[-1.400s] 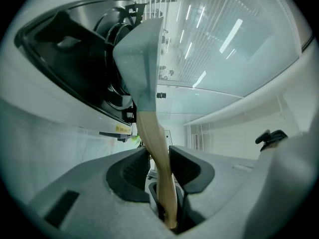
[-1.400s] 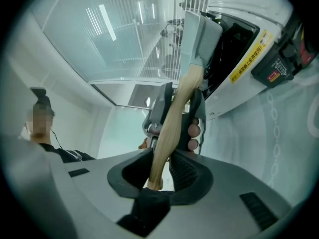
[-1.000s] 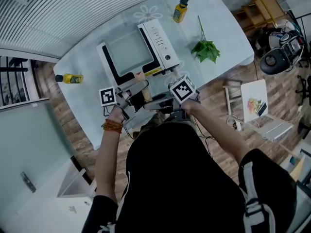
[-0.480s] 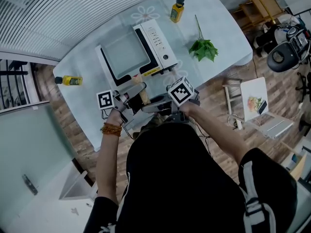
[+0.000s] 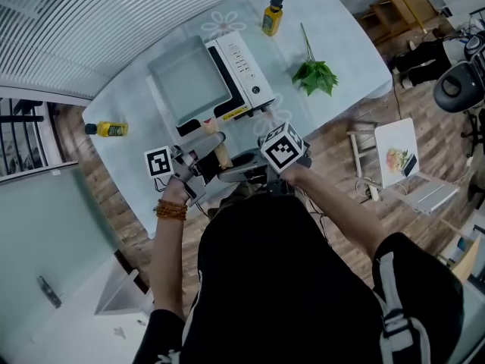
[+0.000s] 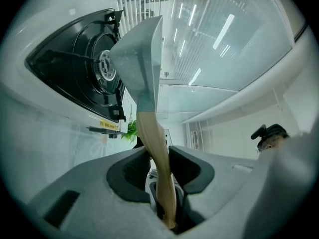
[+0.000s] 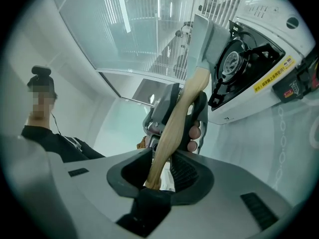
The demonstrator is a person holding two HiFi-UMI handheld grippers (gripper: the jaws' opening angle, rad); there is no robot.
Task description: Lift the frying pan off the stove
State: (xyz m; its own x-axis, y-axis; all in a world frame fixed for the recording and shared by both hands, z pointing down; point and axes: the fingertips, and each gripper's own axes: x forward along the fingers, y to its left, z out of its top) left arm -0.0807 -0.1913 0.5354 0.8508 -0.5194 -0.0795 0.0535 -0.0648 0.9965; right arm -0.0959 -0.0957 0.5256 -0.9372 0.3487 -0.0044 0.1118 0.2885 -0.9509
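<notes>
Your left claw (image 6: 160, 156) and right claw (image 7: 164, 158) are both clamped on the pale wooden handle (image 6: 149, 128) of the square grey frying pan (image 5: 189, 80), which looks just clear of the white gas stove (image 5: 246, 70) beyond. Raise both hands evenly so the far rim doesn't dip.

frying pan (image 5: 189, 78): pale grey | handle (image 5: 220, 155): tan wood | stove (image 5: 250, 78): white, black top, yellow label strip | surface (image 5: 345, 51): pale blue-green, white flower print | bottle (image 5: 271, 15), second bottle (image 5: 106, 129): yellow, black caps | sprig (image 5: 314, 76): green | left tongs (image 6: 158, 153), right tongs (image 7: 163, 156): grey, cubes black-and-white squares | floor (image 5: 337, 154): brown planks
</notes>
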